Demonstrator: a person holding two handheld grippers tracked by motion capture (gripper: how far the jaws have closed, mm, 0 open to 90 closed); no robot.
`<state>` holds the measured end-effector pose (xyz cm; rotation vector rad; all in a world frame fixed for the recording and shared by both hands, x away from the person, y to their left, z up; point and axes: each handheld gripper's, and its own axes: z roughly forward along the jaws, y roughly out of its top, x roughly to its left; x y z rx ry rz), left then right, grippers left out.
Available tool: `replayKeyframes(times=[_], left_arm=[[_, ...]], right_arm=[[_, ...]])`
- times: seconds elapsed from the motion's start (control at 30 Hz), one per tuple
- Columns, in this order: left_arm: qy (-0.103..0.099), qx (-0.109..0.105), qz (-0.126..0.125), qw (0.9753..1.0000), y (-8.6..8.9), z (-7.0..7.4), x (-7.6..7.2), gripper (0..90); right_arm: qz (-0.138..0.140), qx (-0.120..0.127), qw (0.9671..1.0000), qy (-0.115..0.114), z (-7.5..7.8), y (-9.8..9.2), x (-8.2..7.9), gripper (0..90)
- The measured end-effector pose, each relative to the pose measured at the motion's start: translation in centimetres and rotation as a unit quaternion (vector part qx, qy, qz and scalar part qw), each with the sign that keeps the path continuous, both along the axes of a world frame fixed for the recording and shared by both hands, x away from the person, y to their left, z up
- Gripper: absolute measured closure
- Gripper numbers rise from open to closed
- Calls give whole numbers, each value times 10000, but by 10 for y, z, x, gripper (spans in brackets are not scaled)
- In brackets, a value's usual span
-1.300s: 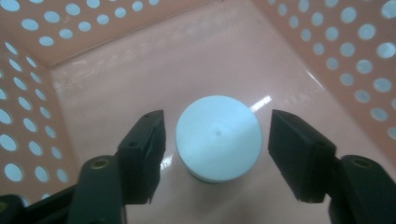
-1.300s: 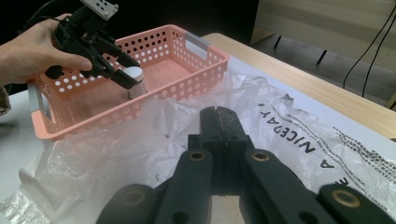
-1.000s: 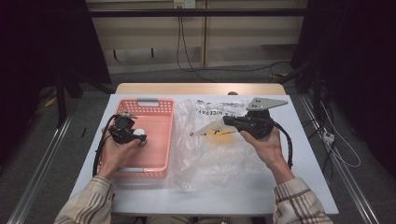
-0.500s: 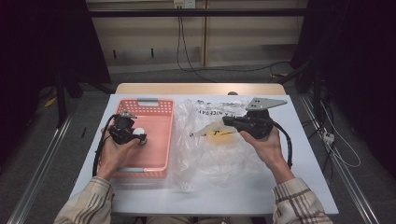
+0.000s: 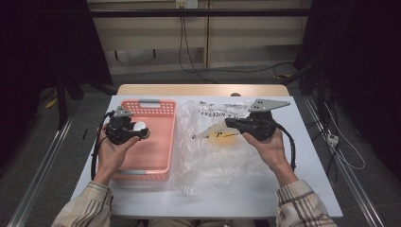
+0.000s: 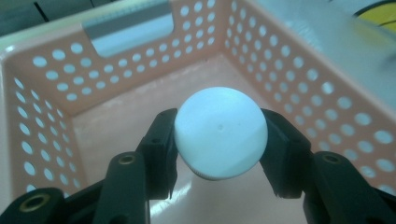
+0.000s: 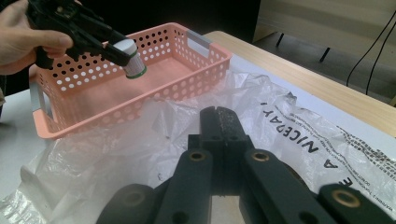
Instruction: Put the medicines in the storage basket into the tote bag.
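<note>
White-capped bottle held over the pink basket; clear bag printed "A NICEDAY".
The left claw (image 6: 218,154) grips the bottle (image 6: 220,132) above the perforated basket (image 5: 166,142). The right claw (image 7: 219,122), closed, pinches the plastic bag (image 5: 222,156) on the surface (image 5: 312,179); little has changed since earlier.

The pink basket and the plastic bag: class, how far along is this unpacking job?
Done: nothing lies in the pink basket. In hand: the left gripper holds a white bottle over it. The right gripper is shut above the plastic bag. Left: releasing the bottle; something yellow remains inside the bag.
</note>
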<state>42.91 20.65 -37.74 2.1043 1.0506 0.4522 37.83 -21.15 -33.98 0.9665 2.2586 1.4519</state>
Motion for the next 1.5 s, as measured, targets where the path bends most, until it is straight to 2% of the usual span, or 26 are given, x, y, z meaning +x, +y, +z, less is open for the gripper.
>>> replayKeyframes(times=[0.07,0.1,0.17,0.33,0.37,0.43,0.67,0.8,0.83,0.93,0.97,1.03,1.17,1.23,1.27,1.37,1.43,1.5], left_arm=[[-180,-79,13,9998,-1,5,-3,508],[-180,-79,13,9998,-1,5,-3,508],[-297,-223,-59,9993,-1,12,-7,508],[-485,-344,-202,9980,-3,23,-17,508],[-485,-344,-202,9980,-3,23,-17,508],[-526,-486,-269,9971,-7,28,-23,508],[-606,-589,-427,9955,-11,38,-34,508],[-678,-682,-605,9935,-15,45,-42,508],[-721,-725,-711,9922,-19,48,-47,508],[-759,-660,-688,9925,-24,52,-55,508],[-829,-727,-838,9904,-29,56,-62,508],[-856,-685,-909,9898,-34,60,-67,508],[-941,-686,-1076,9874,-41,61,-73,508],[-967,-662,-1099,9870,-41,60,-73,508],[-920,-666,-1067,9878,-42,57,-73,508],[-860,-642,-1121,9879,-47,51,-76,508],[-872,-635,-1199,9869,-50,50,-79,508],[-909,-676,-1306,9849,-58,51,-83,508]], right_arm=[[4,12,10000,-5,0,0,0,900],[5,15,10000,0,0,0,0,900],[-3,7,10000,-9,1,-1,0,900],[-7,10,10000,-8,0,-1,0,900],[-6,14,10000,-4,0,-1,0,900],[-11,14,10000,-7,1,-1,0,900],[-3,13,10000,0,1,0,0,900],[-19,20,10000,-6,1,-1,0,900],[-20,35,10000,-4,1,-1,-1,900],[-21,36,10000,-14,1,-1,-1,900],[-20,35,10000,-10,1,-1,-1,900],[-19,29,10000,-7,1,-1,-1,900],[-17,3,10000,-34,2,0,-1,900],[-12,9,10000,-34,2,0,-1,900],[-11,7,10000,-32,2,0,-1,900],[-7,25,10000,-32,2,0,-1,900],[-11,31,10000,-27,2,-1,-1,900],[-11,33,10000,-30,2,0,-1,900]])
